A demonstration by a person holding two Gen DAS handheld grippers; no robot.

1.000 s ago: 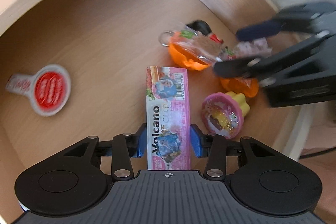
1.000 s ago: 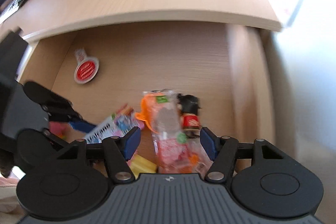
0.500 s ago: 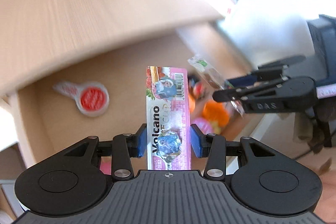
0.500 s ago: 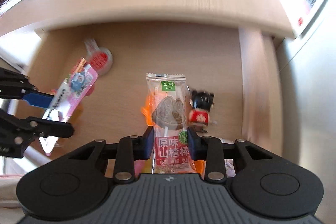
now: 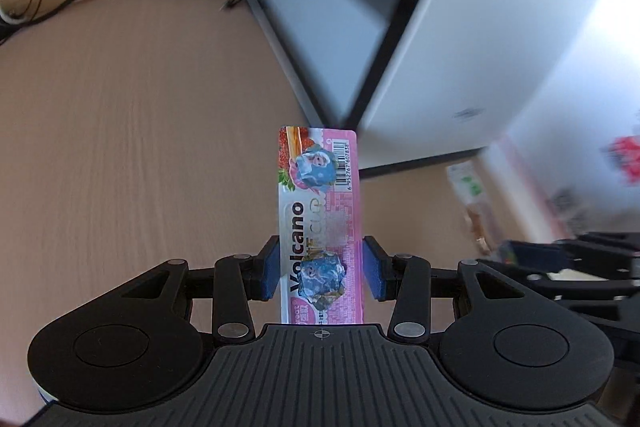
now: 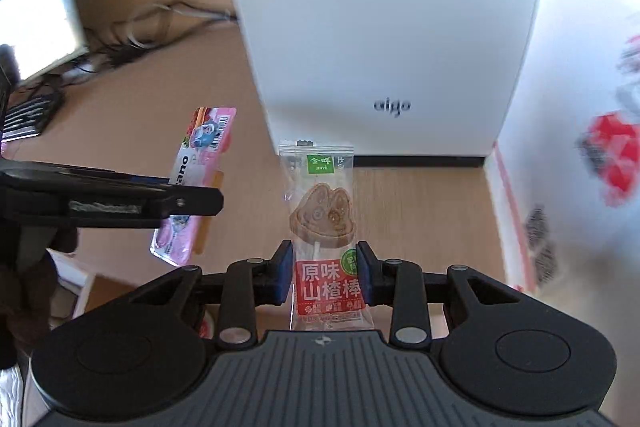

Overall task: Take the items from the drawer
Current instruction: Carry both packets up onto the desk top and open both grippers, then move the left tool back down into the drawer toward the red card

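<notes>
Already both grippers carry something clear of the drawer, which shows in neither view now. Left gripper (image 5: 320, 277): jaws set fairly wide, blue pads pressed against the two long edges of the pink Volcano packet (image 5: 320, 211), which stands upright between them over the wooden desktop (image 5: 132, 131). Right gripper (image 6: 323, 277): jaws narrower, clamped on the lower printed part of a clear-wrapped hawthorn lollipop (image 6: 322, 215), its top seal pointing away from the camera. Judgement: two items are lifted out and held above the desk; setting them down is left, and whether more remains in the drawer cannot be told from these frames. View differences: the right wrist view shows the pink packet from the side, gripped by the left gripper's dark fingers (image 6: 176, 201), so the hold is confirmed from outside; it also shows the front of the white box (image 6: 384, 27) with a small grey logo, a bright monitor (image 6: 36, 23) at far left, and cables (image 6: 160, 27) behind. The left wrist view shows the packet's barcode and lettering head-on, the white box only as a tilted, blurred side, and the right gripper merely as a dark smear at the right edge, its lollipop a blur. A gloved or dark-sleeved hand (image 6: 28, 267) appears only in the right wrist view.
</notes>
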